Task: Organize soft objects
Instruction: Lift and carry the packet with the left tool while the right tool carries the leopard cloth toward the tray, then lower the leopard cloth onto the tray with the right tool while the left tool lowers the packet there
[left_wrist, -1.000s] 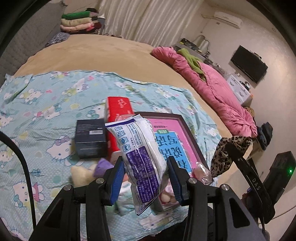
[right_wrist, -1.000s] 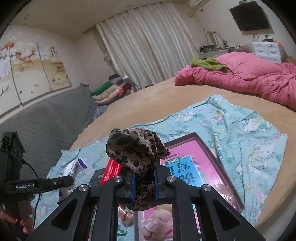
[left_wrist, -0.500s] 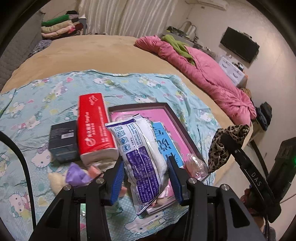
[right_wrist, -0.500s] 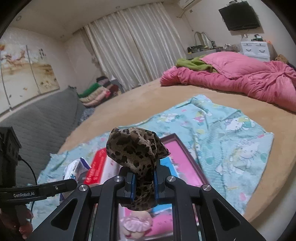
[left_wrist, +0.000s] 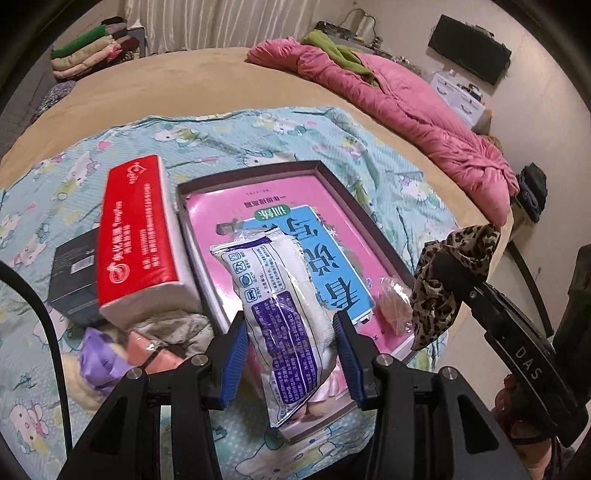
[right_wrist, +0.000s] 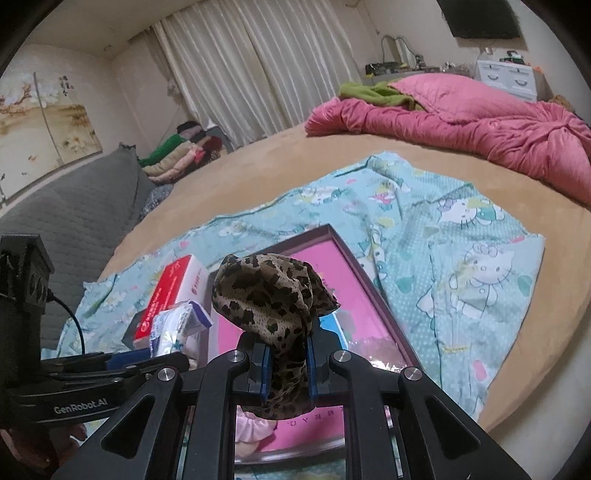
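My left gripper (left_wrist: 291, 350) is shut on a white and purple plastic packet (left_wrist: 273, 295), held above the near end of a shallow box with a pink and blue sheet inside (left_wrist: 280, 206). My right gripper (right_wrist: 289, 363) is shut on a leopard-print cloth (right_wrist: 266, 291), held above the same box (right_wrist: 347, 295). The cloth also shows at the right of the left wrist view (left_wrist: 443, 280). The packet shows at the left of the right wrist view (right_wrist: 177, 325).
A red tissue pack (left_wrist: 136, 229) and a black box (left_wrist: 72, 273) lie left of the box on a Hello Kitty sheet (left_wrist: 258, 136). Small soft items (left_wrist: 110, 358) are heaped at the near left. A pink quilt (left_wrist: 406, 110) lies far right. Folded clothes (left_wrist: 88, 55) are stacked at the back.
Both grippers have moved forward and over the shallow box with their loads still held. The red tissue pack and box now appear closer and larger.
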